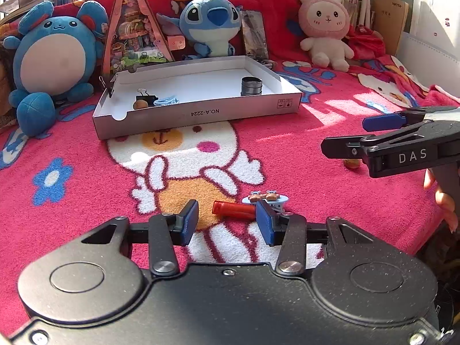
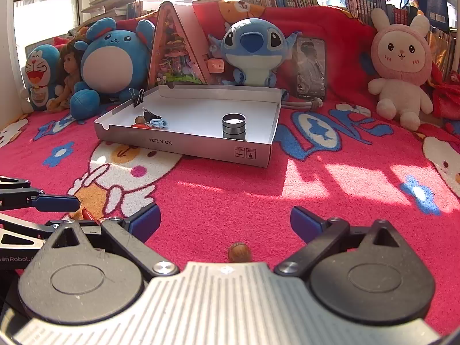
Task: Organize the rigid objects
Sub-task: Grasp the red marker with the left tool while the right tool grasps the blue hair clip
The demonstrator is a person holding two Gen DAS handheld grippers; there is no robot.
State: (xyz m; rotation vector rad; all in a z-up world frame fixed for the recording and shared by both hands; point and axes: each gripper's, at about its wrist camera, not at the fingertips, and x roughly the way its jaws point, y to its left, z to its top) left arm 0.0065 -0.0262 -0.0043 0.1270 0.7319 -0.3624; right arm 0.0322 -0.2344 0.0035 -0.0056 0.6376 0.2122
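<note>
Pink cartoon blanket (image 1: 287, 155) | red cylinder (image 1: 233, 210) lying crosswise between left gripper (image 1: 228, 222) fingers, long axis spanning gap, far end by right pad, ungripped | right gripper (image 2: 225, 222) spread wide over acorn (image 2: 239, 252) | box (image 1: 201, 115) beyond.

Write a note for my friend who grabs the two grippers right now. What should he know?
Left gripper: jaws partly closed around the red tube on the blanket, pads not yet pressing.
Right gripper: open, empty, above the acorn.
Done: binder clip, blue clip, another acorn and metal tin lie in the box.
Left: red tube, acorn and the small blue clip beside the tube.
</note>
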